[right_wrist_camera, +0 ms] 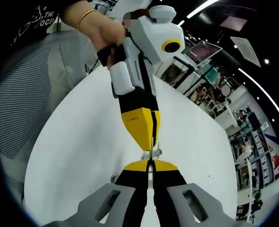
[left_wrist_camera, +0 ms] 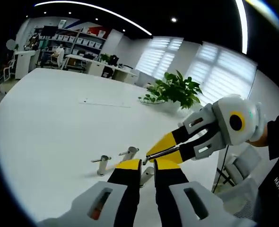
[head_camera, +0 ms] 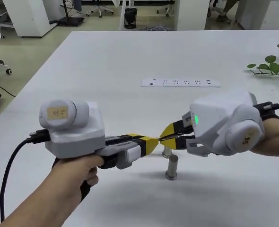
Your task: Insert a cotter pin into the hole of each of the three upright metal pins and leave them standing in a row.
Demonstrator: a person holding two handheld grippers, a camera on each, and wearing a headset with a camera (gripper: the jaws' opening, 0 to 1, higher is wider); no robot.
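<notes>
My left gripper (head_camera: 153, 141) and right gripper (head_camera: 164, 136) meet tip to tip above the white table (head_camera: 130, 61). A thin cotter pin (left_wrist_camera: 159, 152) runs between them. The right gripper (right_wrist_camera: 150, 164) is shut on one end, and the other end enters the seam of the shut left gripper (left_wrist_camera: 148, 165). Below stand upright metal pins (head_camera: 171, 168), one nearer and another (head_camera: 167, 152) behind it. In the left gripper view two metal pins (left_wrist_camera: 101, 164) (left_wrist_camera: 129, 152) each carry a cotter pin through the top. A third pin (left_wrist_camera: 146, 175) shows through the gap between my left jaws.
A white power strip (head_camera: 181, 82) lies at the far middle of the table. A green plant (head_camera: 269, 66) sits at the right edge. Office chairs and desks stand beyond the table. A person's hand holds each gripper.
</notes>
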